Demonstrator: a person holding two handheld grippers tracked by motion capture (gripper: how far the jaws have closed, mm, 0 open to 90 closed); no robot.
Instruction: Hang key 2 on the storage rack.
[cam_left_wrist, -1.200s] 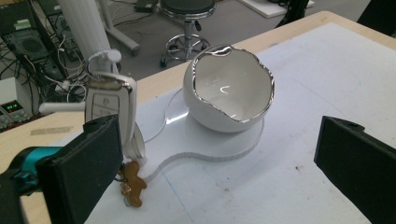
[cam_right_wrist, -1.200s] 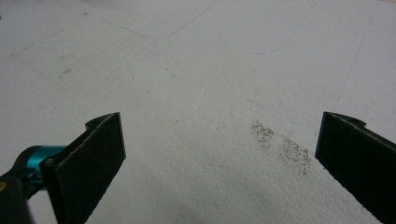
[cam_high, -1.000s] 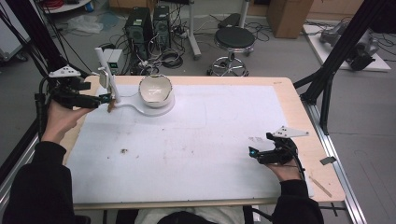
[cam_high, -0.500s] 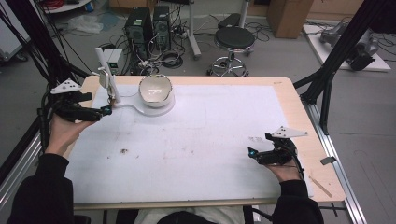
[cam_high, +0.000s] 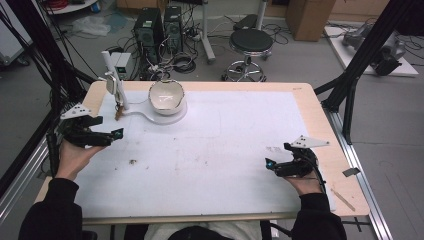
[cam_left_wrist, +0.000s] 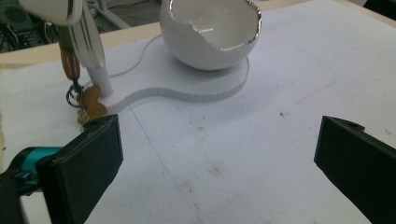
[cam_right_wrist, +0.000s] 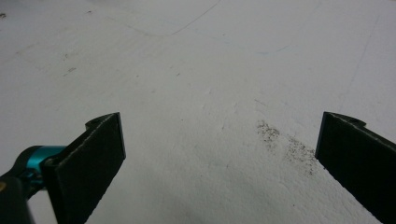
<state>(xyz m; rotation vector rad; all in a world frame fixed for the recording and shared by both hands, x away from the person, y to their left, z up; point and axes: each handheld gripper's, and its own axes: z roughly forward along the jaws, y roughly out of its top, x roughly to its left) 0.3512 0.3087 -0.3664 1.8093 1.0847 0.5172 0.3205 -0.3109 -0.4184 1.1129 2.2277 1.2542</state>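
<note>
A white sheet covers the wooden surface (cam_high: 320, 120), with computer towers and a stool on the floor beyond it. At the far left corner sits a white stand (cam_high: 150, 116): a flat base carrying an egg-shaped bowl (cam_high: 166, 95) with a jagged gold rim, and a thin post (cam_left_wrist: 95, 65) to its left. From that post hangs a small trinket (cam_left_wrist: 86, 100), a beaded string ending in a ring and a brown charm that dangles just above the base.

My left gripper (cam_high: 112, 134) sits near the stand, just short of it, fingers (cam_left_wrist: 81, 165) spread wide and holding nothing; through its own camera the trinket hangs just past my left finger, off to one side. My right gripper (cam_high: 270, 162) rests low over bare sheet well away on the near right, fingers (cam_right_wrist: 88, 154) equally wide apart and empty.

I judge the step is taking the trinket with my left. To do it well I should swing left until the string sits midway between the fingers, come in level, and close on the beads or ring, not the thin charm, which could slip. The post is light, so I must not knock it, and lift upward to unhook rather than pull sideways
</note>
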